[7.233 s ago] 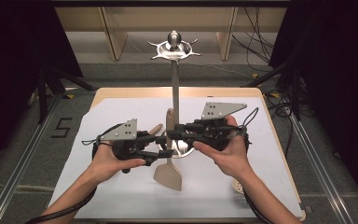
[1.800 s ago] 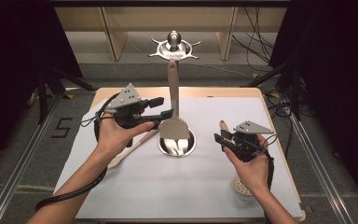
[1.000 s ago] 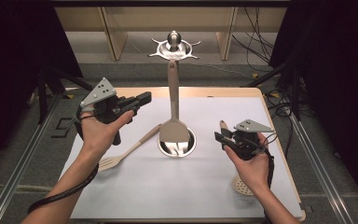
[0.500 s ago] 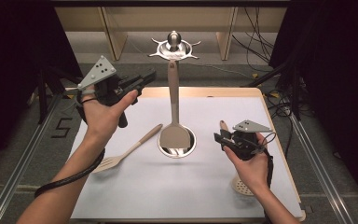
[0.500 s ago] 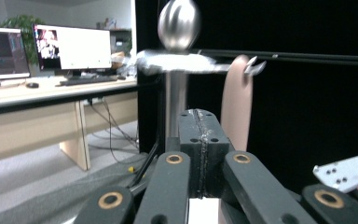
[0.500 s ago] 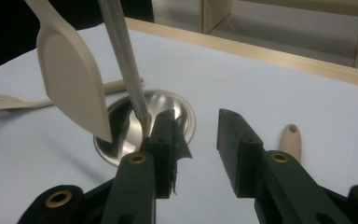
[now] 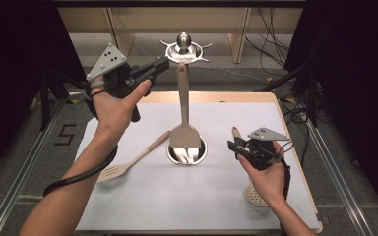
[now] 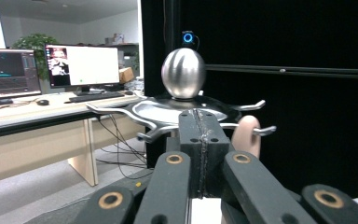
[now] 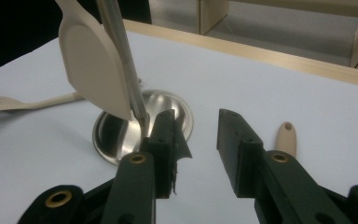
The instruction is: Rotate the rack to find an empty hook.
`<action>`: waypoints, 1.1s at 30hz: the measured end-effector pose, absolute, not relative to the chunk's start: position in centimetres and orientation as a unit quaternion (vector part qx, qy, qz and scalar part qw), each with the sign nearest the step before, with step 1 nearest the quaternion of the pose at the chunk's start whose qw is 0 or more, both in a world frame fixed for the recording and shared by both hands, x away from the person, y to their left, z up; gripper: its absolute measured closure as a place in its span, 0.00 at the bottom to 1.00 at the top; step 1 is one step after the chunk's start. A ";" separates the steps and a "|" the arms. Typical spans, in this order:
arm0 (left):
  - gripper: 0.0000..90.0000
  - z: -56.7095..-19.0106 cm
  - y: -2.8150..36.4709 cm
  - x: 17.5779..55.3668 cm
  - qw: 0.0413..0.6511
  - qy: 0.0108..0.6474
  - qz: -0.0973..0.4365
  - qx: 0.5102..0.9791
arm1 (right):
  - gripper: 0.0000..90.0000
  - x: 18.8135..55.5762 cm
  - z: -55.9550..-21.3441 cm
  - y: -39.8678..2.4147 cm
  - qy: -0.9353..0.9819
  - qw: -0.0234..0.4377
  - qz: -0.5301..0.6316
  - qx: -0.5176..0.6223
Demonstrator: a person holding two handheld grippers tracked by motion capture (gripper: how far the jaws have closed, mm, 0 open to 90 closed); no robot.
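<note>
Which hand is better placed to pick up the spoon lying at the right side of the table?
The right. Its claw hangs open just beside the spoon's handle, while the left claw is shut, raised by the top of the rack, far across the table.

Each gripper [image 7: 160, 65] [image 7: 232, 147] is a black body topped by a grey three-cornered plate [image 7: 107, 60] drilled with small holes. The black jaws run on flat link arms with brass-ringed pivots [image 8: 173, 159], and a thick black cable [image 7: 83, 174] trails from the left one. Both forearms look bare, with what may be a dark strap at the right wrist [image 7: 286, 177].
</note>
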State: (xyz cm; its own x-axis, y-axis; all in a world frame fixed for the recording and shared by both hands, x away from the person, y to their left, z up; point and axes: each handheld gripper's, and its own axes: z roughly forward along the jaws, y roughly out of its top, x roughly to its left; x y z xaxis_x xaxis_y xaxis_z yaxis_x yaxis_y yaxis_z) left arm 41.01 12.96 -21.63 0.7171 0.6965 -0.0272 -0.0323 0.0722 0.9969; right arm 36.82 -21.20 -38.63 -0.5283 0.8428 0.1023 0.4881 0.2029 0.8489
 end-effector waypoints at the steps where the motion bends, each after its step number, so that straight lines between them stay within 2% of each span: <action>1: 0.99 -21.6 13.0 41.1 0.681 0.267 0.270 0.626 | 0.76 36.8 -38.6 -21.1 0.745 0.196 0.452 0.449; 8: 0.99 -21.6 13.4 41.6 0.675 0.272 0.281 0.626 | 0.76 36.9 -38.8 -20.8 0.742 0.200 0.459 0.446; 11: 0.99 -21.6 13.4 41.9 0.672 0.275 0.286 0.625 | 0.76 37.1 -38.8 -21.1 0.755 0.216 0.449 0.425; 20: 0.99 -21.6 13.7 43.6 0.667 0.292 0.283 0.624 | 0.76 36.9 -38.8 -20.8 0.747 0.193 0.455 0.445; 33: 0.99 -21.6 13.7 45.2 0.653 0.291 0.288 0.637 | 0.76 37.1 -38.8 -21.0 0.752 0.210 0.453 0.431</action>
